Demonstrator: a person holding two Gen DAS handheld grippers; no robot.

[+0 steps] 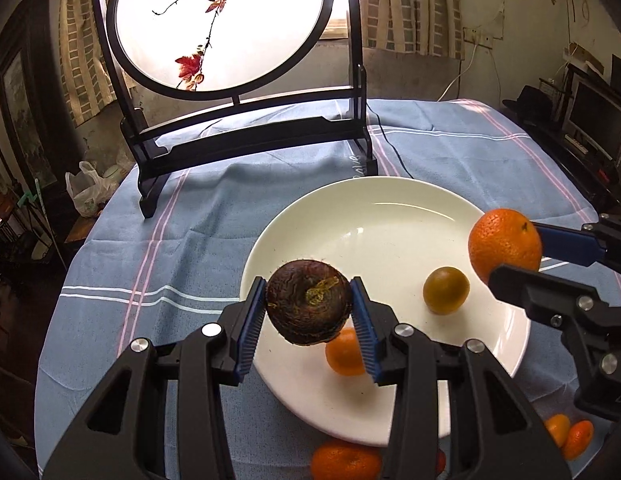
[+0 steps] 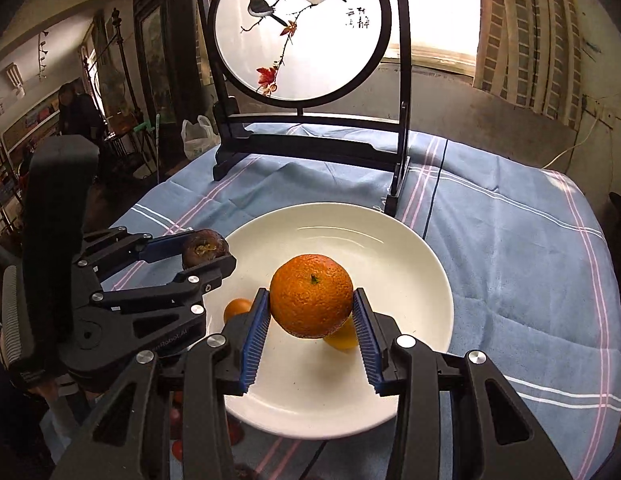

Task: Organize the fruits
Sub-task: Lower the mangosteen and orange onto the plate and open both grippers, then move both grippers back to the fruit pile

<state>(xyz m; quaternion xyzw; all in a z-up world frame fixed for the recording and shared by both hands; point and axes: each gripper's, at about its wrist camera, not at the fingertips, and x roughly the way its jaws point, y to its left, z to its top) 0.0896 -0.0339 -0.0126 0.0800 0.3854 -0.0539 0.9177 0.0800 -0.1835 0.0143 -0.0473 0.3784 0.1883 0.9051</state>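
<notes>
While left tool (image 1: 309, 307) grips wrinkled dark fruit (image 1: 308, 304), right tool (image 2: 311, 306) clamps orange (image 2: 311, 295), Chinese characters on screen (image 2: 357, 18)

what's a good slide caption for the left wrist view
Left gripper holds a dark brown fruit over the white plate.

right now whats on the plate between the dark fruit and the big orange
In the left wrist view, a small greenish-yellow fruit lies on the plate, between the held dark fruit and the big orange; otherwise bare plate.
</notes>
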